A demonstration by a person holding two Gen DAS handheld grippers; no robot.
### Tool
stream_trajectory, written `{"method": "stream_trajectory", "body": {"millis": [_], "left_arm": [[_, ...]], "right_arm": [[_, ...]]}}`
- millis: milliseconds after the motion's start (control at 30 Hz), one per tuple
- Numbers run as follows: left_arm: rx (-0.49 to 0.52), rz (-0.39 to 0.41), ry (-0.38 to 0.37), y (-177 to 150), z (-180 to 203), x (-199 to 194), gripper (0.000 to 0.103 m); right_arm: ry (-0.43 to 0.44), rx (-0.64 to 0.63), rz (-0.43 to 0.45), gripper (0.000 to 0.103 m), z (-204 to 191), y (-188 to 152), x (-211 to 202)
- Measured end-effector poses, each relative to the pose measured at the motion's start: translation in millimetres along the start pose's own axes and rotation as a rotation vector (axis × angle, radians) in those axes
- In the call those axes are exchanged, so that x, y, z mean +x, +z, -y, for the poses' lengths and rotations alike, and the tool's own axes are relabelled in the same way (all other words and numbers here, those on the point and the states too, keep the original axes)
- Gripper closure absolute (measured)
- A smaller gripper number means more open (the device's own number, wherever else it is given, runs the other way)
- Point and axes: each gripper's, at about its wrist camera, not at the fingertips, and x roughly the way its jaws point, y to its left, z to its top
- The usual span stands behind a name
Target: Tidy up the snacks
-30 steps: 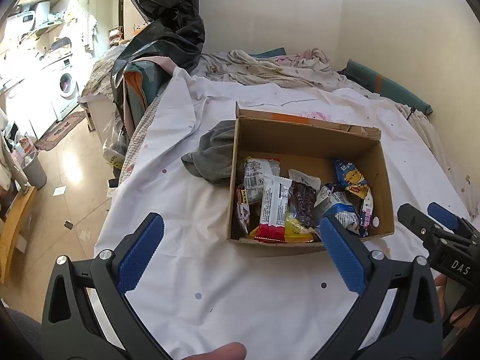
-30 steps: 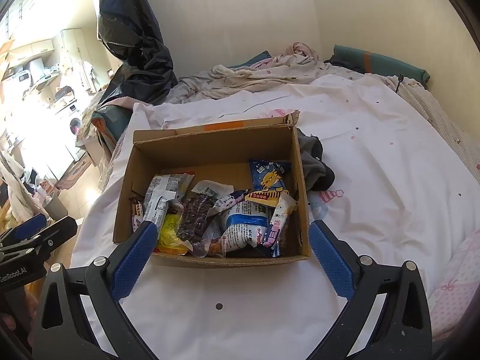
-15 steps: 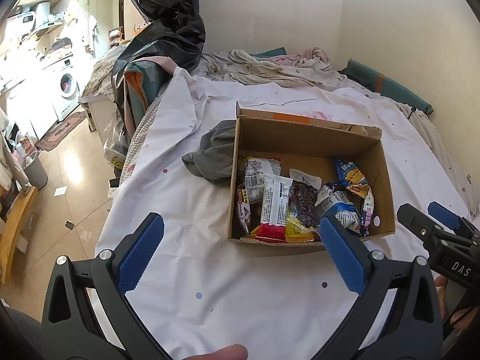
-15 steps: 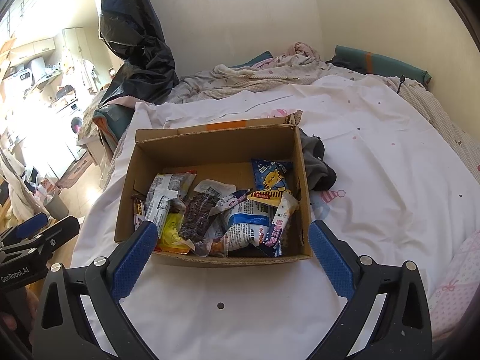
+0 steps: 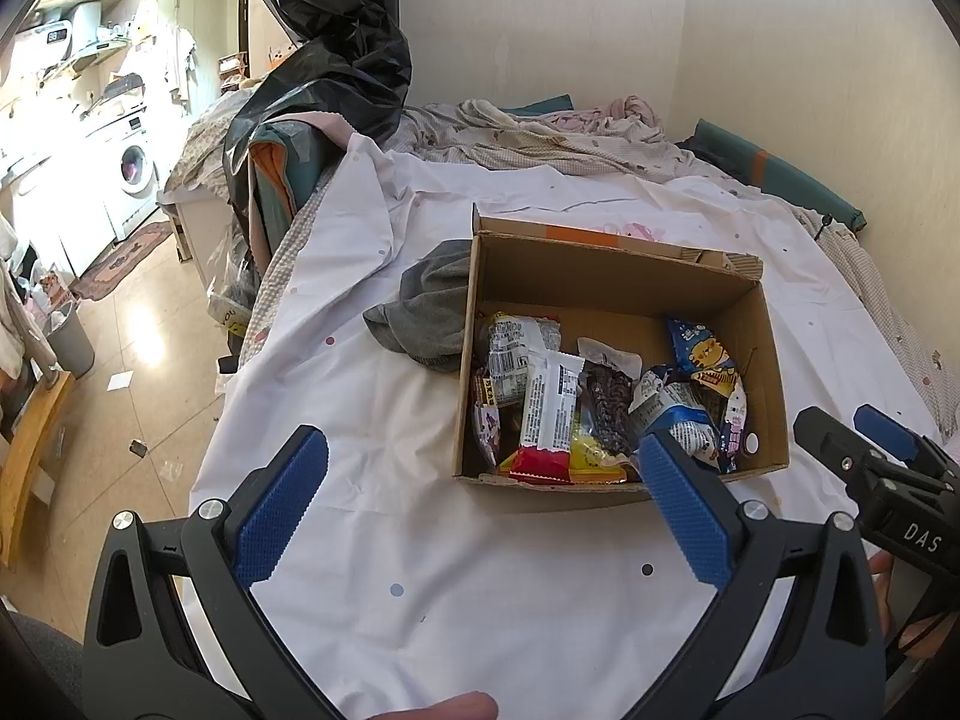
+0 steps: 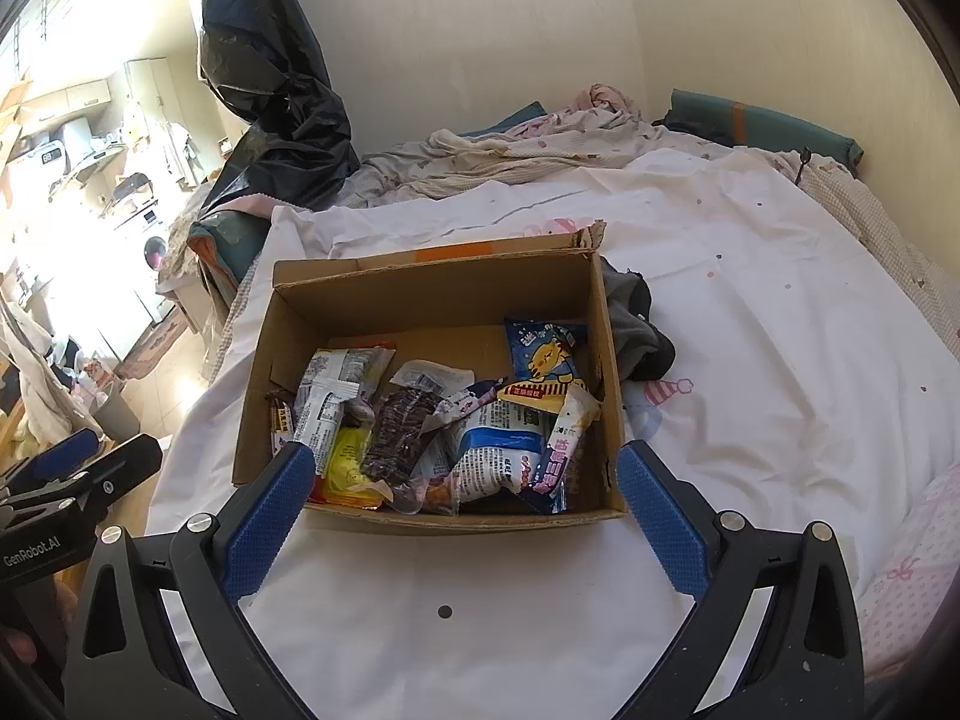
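An open cardboard box (image 5: pixel 606 282) (image 6: pixel 420 294) sits on a white bed sheet and holds several snack packets: a white bar with a red end (image 5: pixel 549 414), a dark packet (image 6: pixel 399 432), a blue cartoon bag (image 6: pixel 543 357) and a blue-white bag (image 6: pixel 492 450). My left gripper (image 5: pixel 480 456) is open and empty, hovering near the box's front left. My right gripper (image 6: pixel 465 462) is open and empty, just before the box's front wall. Each gripper shows at the edge of the other's view.
A grey cloth (image 5: pixel 426 312) (image 6: pixel 636 330) lies against the box's side. Crumpled bedding (image 5: pixel 540 132) and a black plastic bag (image 5: pixel 336 54) lie behind. The bed edge drops to the floor (image 5: pixel 138 360) on the left. A wall runs behind and right.
Almost nothing: both views crept very slightly closer to the box. Both grippers stay open and empty.
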Motion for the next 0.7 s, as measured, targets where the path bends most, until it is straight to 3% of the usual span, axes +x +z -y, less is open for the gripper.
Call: {"method": "stream_trajectory", "body": {"millis": [700], "left_arm": [[-0.002,-0.005,0.001,-2.1,-0.9,0.4,0.001]], "right_arm": [[-0.002,0.000,0.000,0.000,-0.4,-1.7,0.1]]}}
